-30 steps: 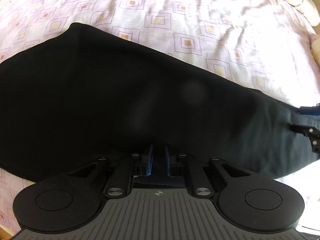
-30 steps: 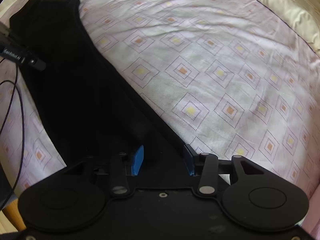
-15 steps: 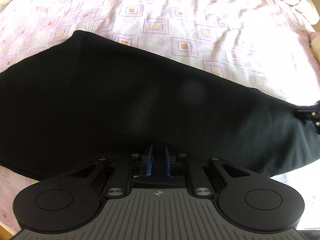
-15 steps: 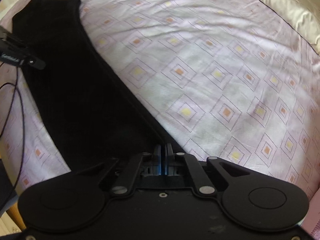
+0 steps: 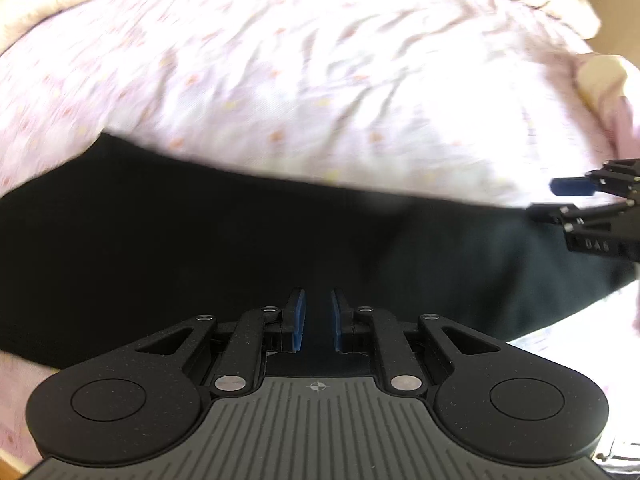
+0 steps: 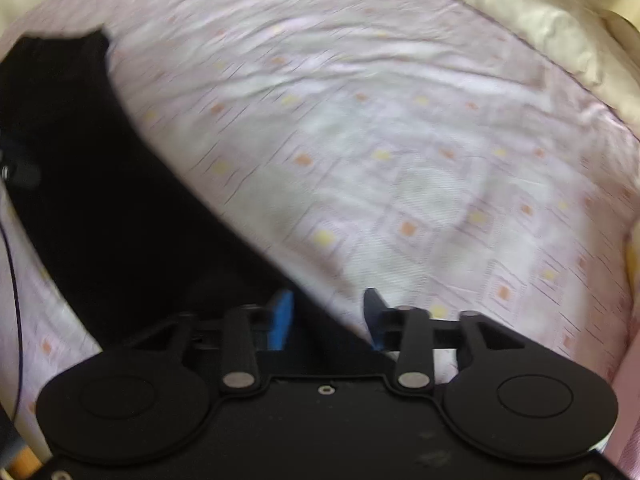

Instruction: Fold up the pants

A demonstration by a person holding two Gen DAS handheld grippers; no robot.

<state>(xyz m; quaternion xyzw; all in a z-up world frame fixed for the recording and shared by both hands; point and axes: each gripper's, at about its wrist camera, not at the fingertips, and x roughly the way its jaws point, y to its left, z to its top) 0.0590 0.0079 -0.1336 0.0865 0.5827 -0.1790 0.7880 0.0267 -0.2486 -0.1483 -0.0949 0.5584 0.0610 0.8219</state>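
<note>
Black soft fabric pants (image 5: 240, 248) lie flat across the pink diamond-patterned bedsheet (image 5: 320, 80), running from nine to three o'clock in the left wrist view. The left tool (image 5: 318, 320) stays clenched on the near edge and has lifted it. The right tool (image 6: 328, 316) has just reopened after a brief pinch; cloth sits between its parted jaws, ungripped. The fold probably waits on a regrasp.

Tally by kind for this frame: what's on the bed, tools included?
Black pants: 1
Patterned pink bedsheet: 1
Cream duvet: 1
Tools: 2, left tool and right tool
Total: 5
</note>
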